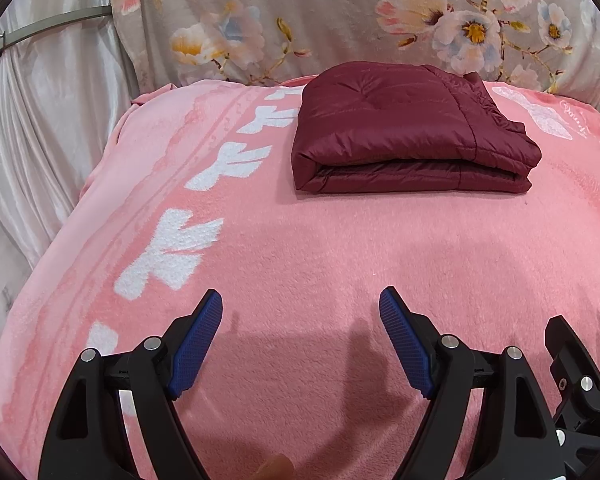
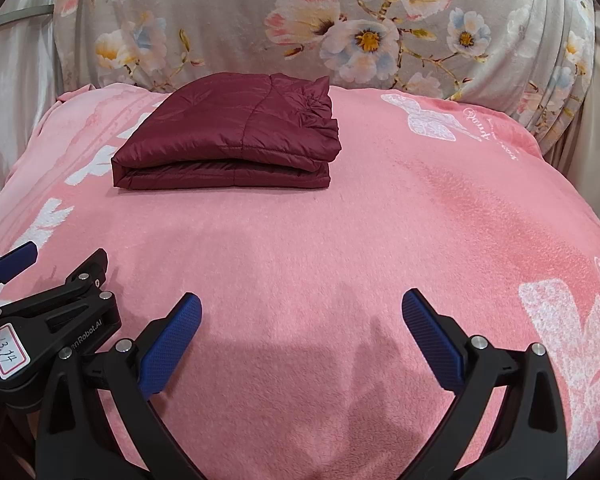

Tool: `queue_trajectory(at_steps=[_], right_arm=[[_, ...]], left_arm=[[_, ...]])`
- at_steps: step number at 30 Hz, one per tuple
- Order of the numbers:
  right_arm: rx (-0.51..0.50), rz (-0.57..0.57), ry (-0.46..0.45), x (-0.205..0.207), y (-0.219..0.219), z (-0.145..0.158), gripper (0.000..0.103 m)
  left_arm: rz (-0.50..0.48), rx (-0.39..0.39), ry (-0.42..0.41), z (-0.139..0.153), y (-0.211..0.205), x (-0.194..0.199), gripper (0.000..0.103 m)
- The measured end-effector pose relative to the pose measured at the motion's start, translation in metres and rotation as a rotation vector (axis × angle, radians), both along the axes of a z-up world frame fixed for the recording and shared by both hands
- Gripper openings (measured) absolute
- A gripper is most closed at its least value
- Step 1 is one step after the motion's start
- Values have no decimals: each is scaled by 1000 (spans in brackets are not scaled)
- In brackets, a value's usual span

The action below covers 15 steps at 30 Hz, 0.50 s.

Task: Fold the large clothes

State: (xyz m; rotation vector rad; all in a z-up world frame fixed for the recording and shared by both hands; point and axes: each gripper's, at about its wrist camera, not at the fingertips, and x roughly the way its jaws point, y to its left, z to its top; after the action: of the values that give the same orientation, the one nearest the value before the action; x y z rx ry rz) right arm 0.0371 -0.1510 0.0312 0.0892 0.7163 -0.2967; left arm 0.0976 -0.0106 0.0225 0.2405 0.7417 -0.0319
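Garment: maroon quilted jacket [image 1: 412, 136], folded into a compact two-layer rectangle, lying in the upper middle of the left wrist frame and upper left of centre in the right wrist frame [image 2: 228, 140].
Support: pink fleece blanket [image 1: 300, 248] with white bow prints, spread over a bed; floral quilt [image 1: 340, 12] heaped behind along the top of the frame.
Left tool [image 1: 300, 312]: spread wide, blue pads apart with nothing between them, low in the frame over bare blanket, well apart from the jacket.
Right tool [image 2: 302, 312]: likewise spread and empty, at the bottom of its own frame, well short of the jacket; its black frame also peeks in at the lower right of the left wrist frame.
Fold state: near edge stacked flush; gathered cuff or hem bunched at the far right corner, slightly proud of the stack.
Progress, as a judgement: folding looks essentially complete, with only tidying or release left.
Doing it well: keep both tools clear and low to avoid snagging the slippery shell; if squaring up, press flat with a pad from above instead of pinching, since puffy fill tends to spring open.
Risk: dragging the fleece underneath and skewing the stack.
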Motion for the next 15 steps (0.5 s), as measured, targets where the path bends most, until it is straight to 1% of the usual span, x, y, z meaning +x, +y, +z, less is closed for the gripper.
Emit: queue_trajectory(at_steps=[15], right_arm=[[0,0,-2,0,0,0,98]], left_arm=[[-2,-2,-2,1,0,-1,76]])
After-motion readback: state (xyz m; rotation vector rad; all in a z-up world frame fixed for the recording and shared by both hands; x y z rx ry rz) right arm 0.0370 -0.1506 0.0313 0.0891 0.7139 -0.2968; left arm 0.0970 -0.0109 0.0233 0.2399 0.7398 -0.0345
